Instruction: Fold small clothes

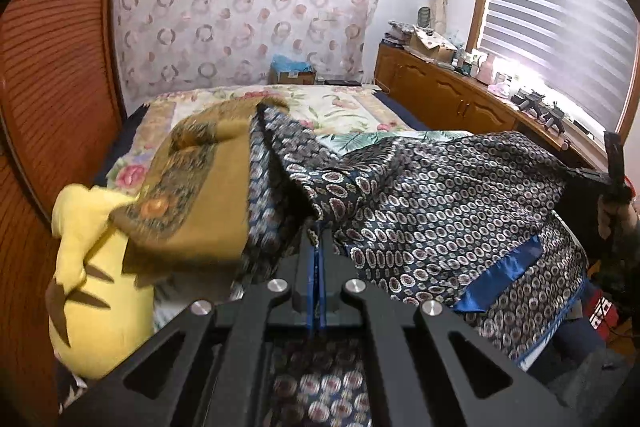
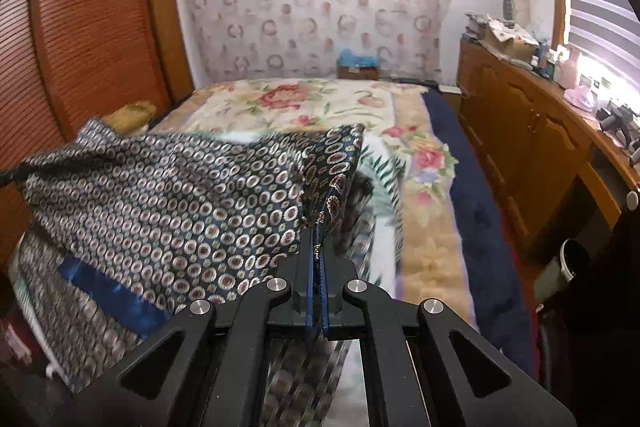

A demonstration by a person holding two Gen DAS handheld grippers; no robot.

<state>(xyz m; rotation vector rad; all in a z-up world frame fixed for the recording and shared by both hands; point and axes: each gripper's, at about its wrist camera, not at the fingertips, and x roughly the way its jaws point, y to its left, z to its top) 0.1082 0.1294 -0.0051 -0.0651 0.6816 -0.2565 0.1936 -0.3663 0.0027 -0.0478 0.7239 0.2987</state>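
Here, left claw [image 1: 317, 239] closed tight on one edge of the dark patterned cloth [image 1: 460, 203], fabric pinched flat between the two blue pads. Right claw [image 2: 317, 239] closed in the same way on another edge of the same cloth [image 2: 160, 195], with a fold of it standing up just ahead of the tips. Cloth stretched between both claws and lifted above the bed [image 2: 304, 107], hanging down below and behind each claw; printed with small rings on dark blue, with a shiny blue band [image 1: 500, 279] to the right of the left claw and low. Same band [image 2: 108, 295] to the left of the right claw. Some blur on the hanging parts.

To the left of the left claw, a mustard-coloured cloth [image 1: 208, 195] lying over a yellow plush toy [image 1: 96, 291], both just beside the dark cloth. Ahead of both claws, the flowered blanket on the bed, and behind it a curtain with ring pattern [image 1: 248, 7]. Far to the right of the claws, a wooden cabinet [image 2: 520, 131] under a window with blinds [image 1: 560, 27], many small things on top, too small to tell. To the left, a ribbed wooden door [image 2: 92, 27].
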